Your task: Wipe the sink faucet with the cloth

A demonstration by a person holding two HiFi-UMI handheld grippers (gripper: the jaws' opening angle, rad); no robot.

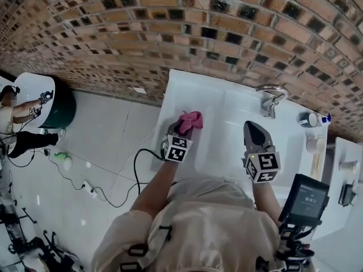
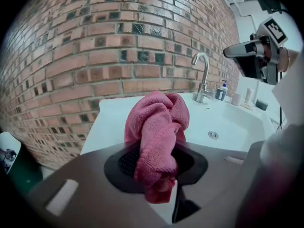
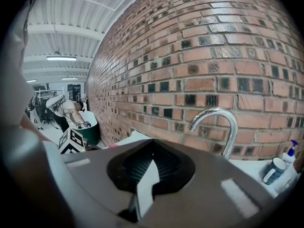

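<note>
My left gripper point(image 1: 184, 130) is shut on a bunched pink cloth point(image 1: 191, 119) over the left rim of the white sink point(image 1: 227, 146). In the left gripper view the cloth point(image 2: 156, 122) fills the jaws and hangs out below them. The chrome gooseneck faucet point(image 1: 271, 95) stands at the back of the basin, to the right of the cloth and well apart from it. My right gripper point(image 1: 250, 126) hovers over the basin's right side, shut and empty, pointing at the faucet point(image 3: 223, 115). The left gripper view also shows the faucet point(image 2: 203, 75) and the drain point(image 2: 213, 135).
A brick wall point(image 1: 170, 27) rises right behind the sink. Bottles point(image 1: 312, 119) and a cup point(image 1: 313, 144) stand on the sink's right ledge. A green bin point(image 1: 59, 109), a seated person point(image 1: 17, 118) and cables point(image 1: 113, 191) are on the floor at left. A black screen point(image 1: 306, 200) sits near right.
</note>
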